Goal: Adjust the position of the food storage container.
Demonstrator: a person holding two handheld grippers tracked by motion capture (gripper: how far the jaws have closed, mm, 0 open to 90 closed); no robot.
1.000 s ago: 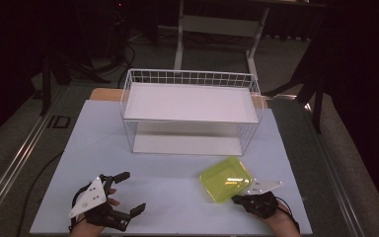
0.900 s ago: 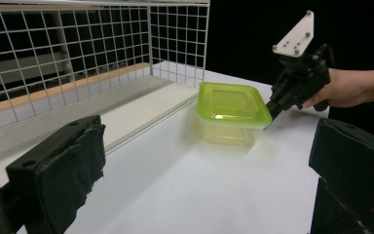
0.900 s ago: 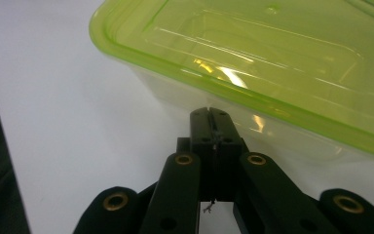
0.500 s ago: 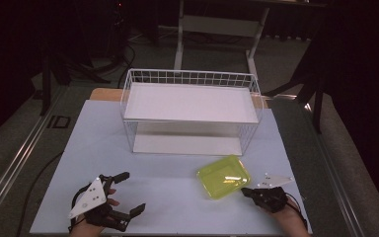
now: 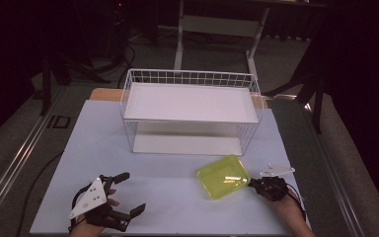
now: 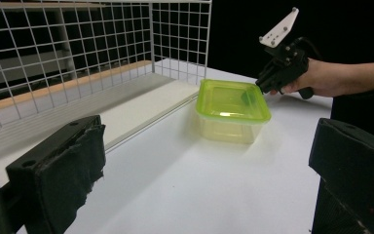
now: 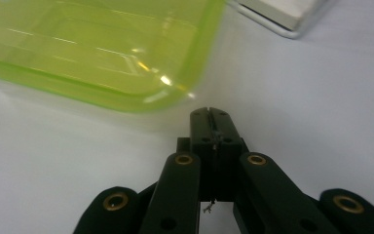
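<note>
Lime-green translucent plastic container [image 5: 223, 177], shallow and rectangular with rounded corners and a glossy flanged rim, at lower right of centre in the high view, flat on the matte white table [image 5: 177, 197], just in front of the basket's right end. Right gripper [image 5: 252, 183] immediately to its right, black jaws pressed together with nothing between them, tips just beside the container's rim (contact not possible to confirm). Same pairing in the right gripper view: closed tips [image 7: 209, 114] at centre, green wall [image 7: 92, 53] across the upper left, tips close to its rounded corner. Grey three-cornered plate atop that gripper, hand behind cut off by the bottom edge.

Left gripper [image 5: 125, 194] at lower left of the high view, well apart from the container, jaws spread wide and empty; in its own view two blocky black pads at the bottom corners, the left one fuzzy-edged and frayed, both cropped by the frame.

White wire basket [image 5: 190, 79] at centre, square-gridded mesh walls, smooth white board laid across it as an upper level and another white panel below (lower level partly veiled by mesh). Dark surroundings beyond the table; stand legs and cables hard to make out.
</note>
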